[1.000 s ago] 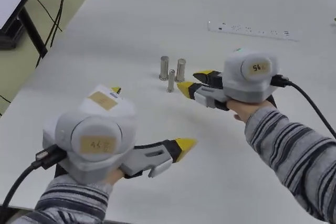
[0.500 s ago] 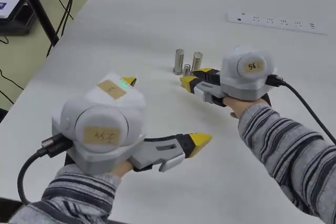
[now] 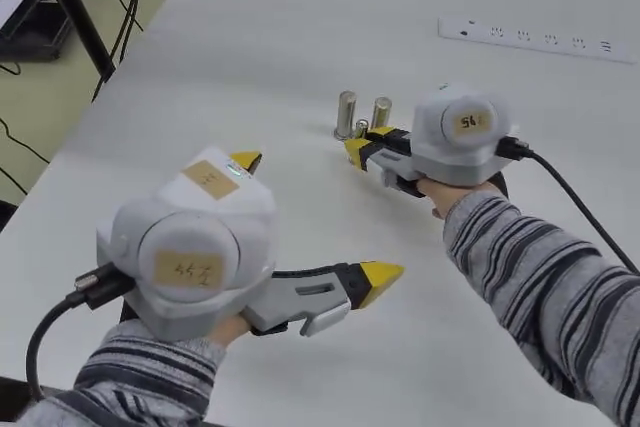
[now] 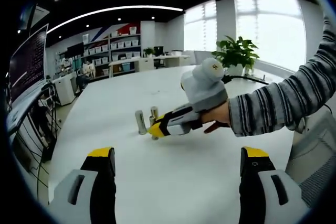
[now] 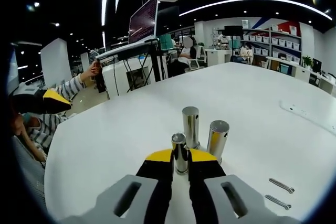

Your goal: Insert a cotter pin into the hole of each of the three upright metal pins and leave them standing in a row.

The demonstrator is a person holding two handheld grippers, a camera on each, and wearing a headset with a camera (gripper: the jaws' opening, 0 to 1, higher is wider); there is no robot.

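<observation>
**Head view.** The white tabletop (image 3: 290,27) carries three upright metal pins (image 3: 346,107) in a tight cluster in its middle area, well clear of the left edge.
- The front pin (image 3: 361,128) is the shortest.
- The second pin (image 3: 346,117) and the third pin (image 3: 381,112) stand side by side just behind it.
- The right gripper (image 3: 358,147) extends from the right side, with its yellow tips at the front pin.
- The left gripper (image 3: 312,217) is held toward the near edge, well apart from the cluster. Its jaws are spread wide and grasp nothing.
- A power strip (image 3: 530,37) lies toward the far right corner.

**Left gripper view.** The left gripper (image 4: 177,153) shows one jaw at each side of the bottom, released, with bare tabletop between them.
- Ahead, the right gripper (image 4: 156,128) meets the cluster.
- The second pin (image 4: 140,121) stands nearer and to the left. The third pin (image 4: 154,112) stands beyond it.
- A striped sleeve (image 4: 283,103) runs off to the right behind the right gripper.

**Right gripper view.** The right gripper (image 5: 179,157) is clenched on the front pin (image 5: 179,148), with one yellow tip pressed to each side. The pin stands upright on the tabletop.
- The second pin (image 5: 190,119) stands directly behind the front pin.
- The third pin (image 5: 218,132) stands just beside it on the right. Contact between these pins cannot be determined.
- Two cotter pins (image 5: 282,185) lie flat on the tabletop to the right of the jaws, apart from the cluster and nearly parallel to each other.
- One yellow tip of the left gripper (image 5: 50,99) appears at the left.
</observation>
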